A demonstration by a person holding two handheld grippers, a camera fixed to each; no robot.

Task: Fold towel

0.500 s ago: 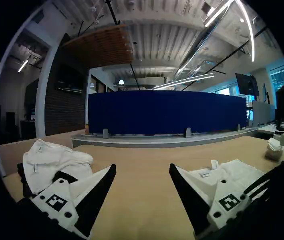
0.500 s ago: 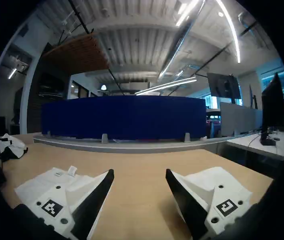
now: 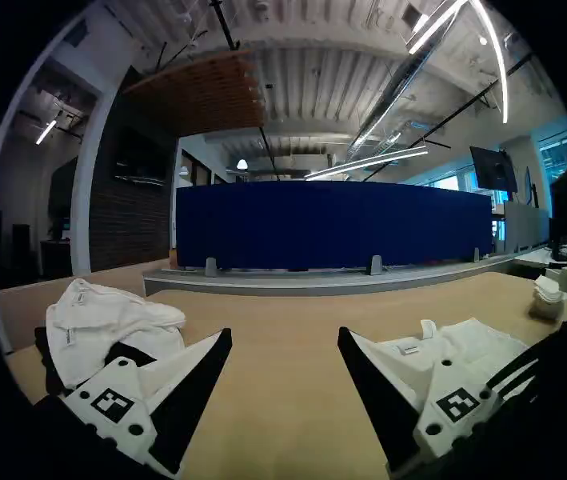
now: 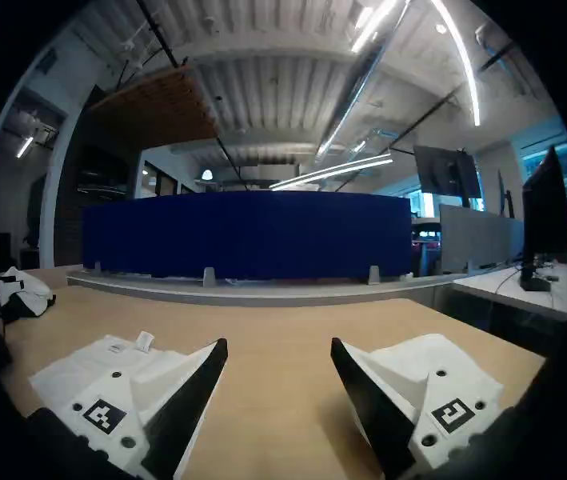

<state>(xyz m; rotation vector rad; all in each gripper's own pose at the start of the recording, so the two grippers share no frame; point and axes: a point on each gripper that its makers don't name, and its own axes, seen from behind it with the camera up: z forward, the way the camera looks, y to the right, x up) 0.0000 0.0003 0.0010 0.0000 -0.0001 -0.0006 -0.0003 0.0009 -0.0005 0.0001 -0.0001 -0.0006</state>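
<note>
Just beside right gripper, towel

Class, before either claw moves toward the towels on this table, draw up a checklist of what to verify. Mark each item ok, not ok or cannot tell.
1. The left claw is open with nothing between its fingers: ok.
2. The right claw is open with nothing between its fingers: ok.
3. The flat towel lies spread on the table: ok.
4. The flat towel's near edge is in sight for a grip: cannot tell, a finger hides it.
5. The crumpled towel lies apart from the flat towel: ok.
6. A towel edge sits between a claw's fingers: not ok, bare table there.
</note>
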